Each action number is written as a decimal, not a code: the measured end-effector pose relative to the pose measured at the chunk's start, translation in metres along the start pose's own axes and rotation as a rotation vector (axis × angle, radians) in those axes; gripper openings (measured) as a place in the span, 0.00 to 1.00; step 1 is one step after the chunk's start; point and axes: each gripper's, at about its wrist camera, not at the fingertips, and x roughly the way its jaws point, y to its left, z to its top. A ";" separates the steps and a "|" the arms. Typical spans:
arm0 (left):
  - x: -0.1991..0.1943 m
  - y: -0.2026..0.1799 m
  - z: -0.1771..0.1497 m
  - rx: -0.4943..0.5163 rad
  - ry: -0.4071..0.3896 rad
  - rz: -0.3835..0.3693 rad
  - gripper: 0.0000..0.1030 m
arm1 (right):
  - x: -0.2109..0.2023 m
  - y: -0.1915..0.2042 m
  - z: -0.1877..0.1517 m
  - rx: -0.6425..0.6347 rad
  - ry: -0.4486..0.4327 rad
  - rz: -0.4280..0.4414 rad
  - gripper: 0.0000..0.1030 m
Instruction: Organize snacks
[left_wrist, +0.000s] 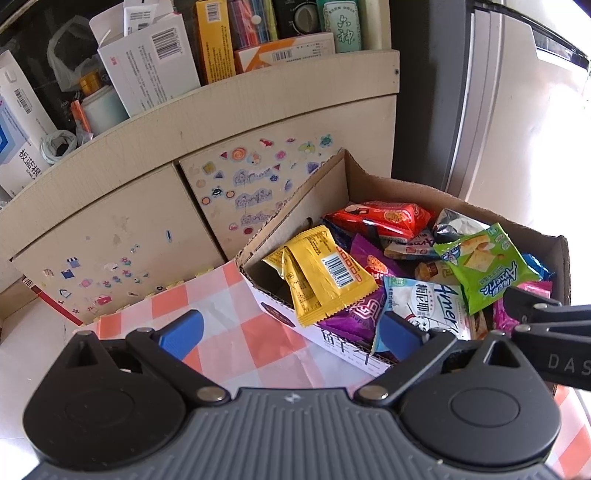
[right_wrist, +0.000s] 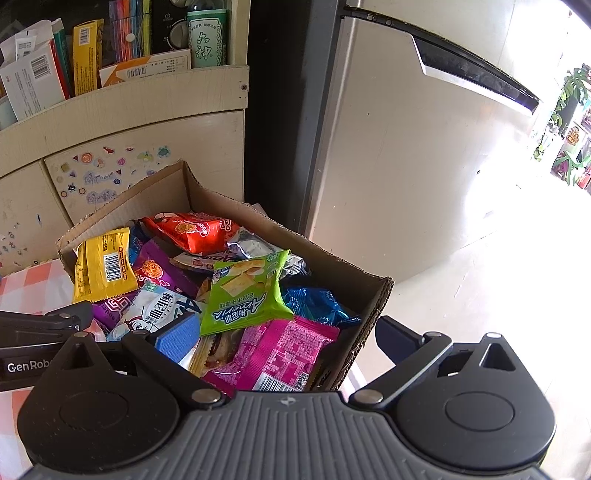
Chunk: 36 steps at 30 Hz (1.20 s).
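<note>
Cardboard box (left_wrist: 373, 184) of snacks on the checked table (left_wrist: 236, 332), at 1 o'clock. Left tongs (left_wrist: 291, 332) spread wide, empty. Right tongs (right_wrist: 284, 338) likewise agape, straddling the box corner. Pink packet (right_wrist: 280, 350) clear only from right wrist; cabinet stickers (left_wrist: 255, 184) fuller from left.

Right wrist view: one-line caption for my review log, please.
Open right tool poised over a cardboard box crammed with snack packets, green cracker packet on top, beside a fridge.
</note>
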 end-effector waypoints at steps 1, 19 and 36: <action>0.000 0.000 0.000 -0.001 0.002 -0.001 0.97 | 0.000 0.000 0.000 0.000 0.000 0.000 1.00; -0.003 0.002 -0.005 0.007 0.009 0.007 0.97 | -0.002 0.003 -0.004 -0.012 0.000 0.001 1.00; -0.030 0.028 -0.049 -0.019 0.046 0.016 0.97 | -0.036 0.029 -0.038 -0.082 -0.004 0.037 1.00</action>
